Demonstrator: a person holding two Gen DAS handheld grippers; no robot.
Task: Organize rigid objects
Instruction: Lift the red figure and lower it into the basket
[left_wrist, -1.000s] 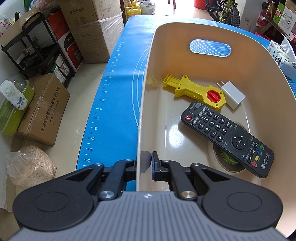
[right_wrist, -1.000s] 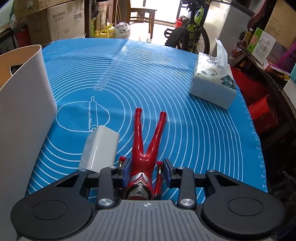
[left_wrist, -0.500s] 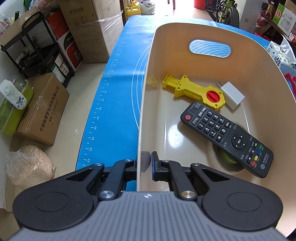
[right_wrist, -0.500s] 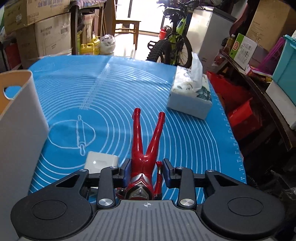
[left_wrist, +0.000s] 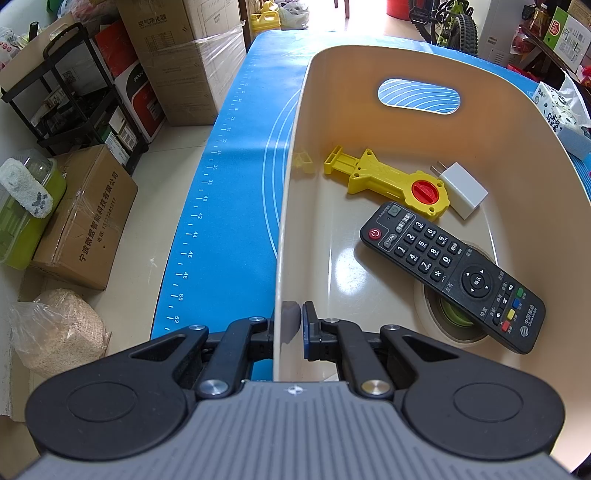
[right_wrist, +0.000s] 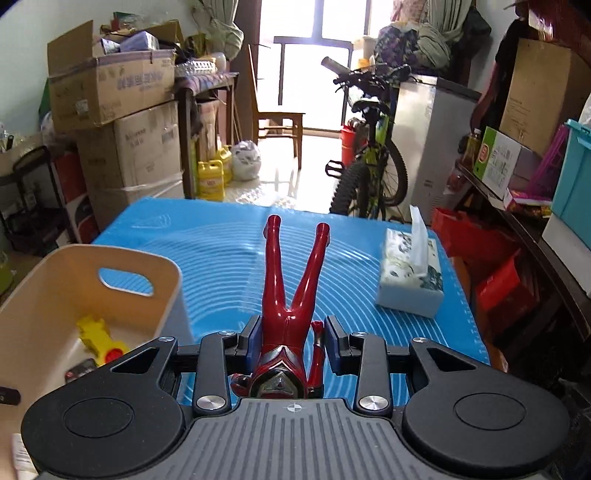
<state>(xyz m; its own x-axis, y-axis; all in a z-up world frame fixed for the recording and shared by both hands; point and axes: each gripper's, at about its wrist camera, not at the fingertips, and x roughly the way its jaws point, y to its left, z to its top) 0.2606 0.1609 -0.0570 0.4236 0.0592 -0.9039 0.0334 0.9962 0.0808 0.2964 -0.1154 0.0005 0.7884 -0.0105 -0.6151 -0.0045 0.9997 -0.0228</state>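
Ahead of my right fingers and off to their right, a tissue box (right_wrist: 410, 280) sits on the blue mat (right_wrist: 221, 258). Beyond the mat's far edge a bicycle (right_wrist: 369, 155) leans, with a wooden chair (right_wrist: 275, 107) and yellow jugs (right_wrist: 212, 173) further left. Left of my left fingers, down on the floor, lie a cardboard box (left_wrist: 88, 218) and a bag of grain (left_wrist: 59, 332).

My left gripper (left_wrist: 291, 326) and right gripper (right_wrist: 292, 338) match: black linkage arms, silver screws, blue-edged pads, ribbed grey housing, round black discs.
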